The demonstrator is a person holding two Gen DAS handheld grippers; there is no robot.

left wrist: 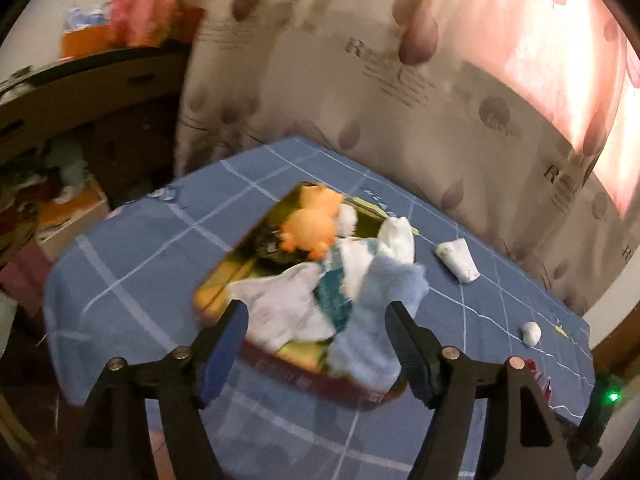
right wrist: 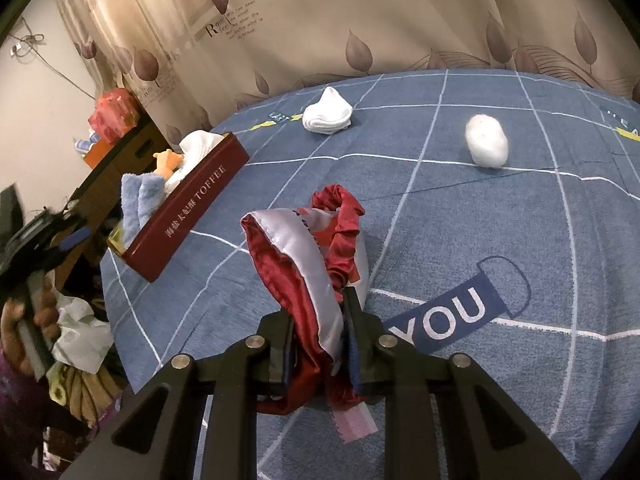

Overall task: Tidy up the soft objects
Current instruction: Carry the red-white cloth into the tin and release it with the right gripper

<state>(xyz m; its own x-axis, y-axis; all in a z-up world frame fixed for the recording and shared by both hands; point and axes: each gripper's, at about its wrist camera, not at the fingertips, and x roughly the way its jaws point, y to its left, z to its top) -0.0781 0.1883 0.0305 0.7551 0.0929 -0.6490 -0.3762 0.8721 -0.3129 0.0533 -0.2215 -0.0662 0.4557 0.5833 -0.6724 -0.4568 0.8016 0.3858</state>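
A dark red toffee tin [left wrist: 304,380] with a gold inside sits on the blue checked tablecloth [left wrist: 132,264]. It holds an orange plush toy [left wrist: 308,228], white cloths [left wrist: 280,308] and a light blue fuzzy sock [left wrist: 380,308] draped over its near rim. My left gripper [left wrist: 316,320] is open above the tin, holding nothing. My right gripper [right wrist: 320,320] is shut on a red and silver satin eye mask [right wrist: 304,256] and holds it above the cloth. The tin [right wrist: 188,216] lies to its left. A folded white sock [right wrist: 328,116] and a white ball [right wrist: 486,140] lie beyond.
A leaf-patterned curtain [right wrist: 360,20] hangs behind the table. A dark cabinet [left wrist: 80,92] with red and orange items stands at the left. Bags and clutter [right wrist: 76,332] sit on the floor by the table's left edge. In the left wrist view the white sock [left wrist: 458,260] and ball [left wrist: 531,333] lie right of the tin.
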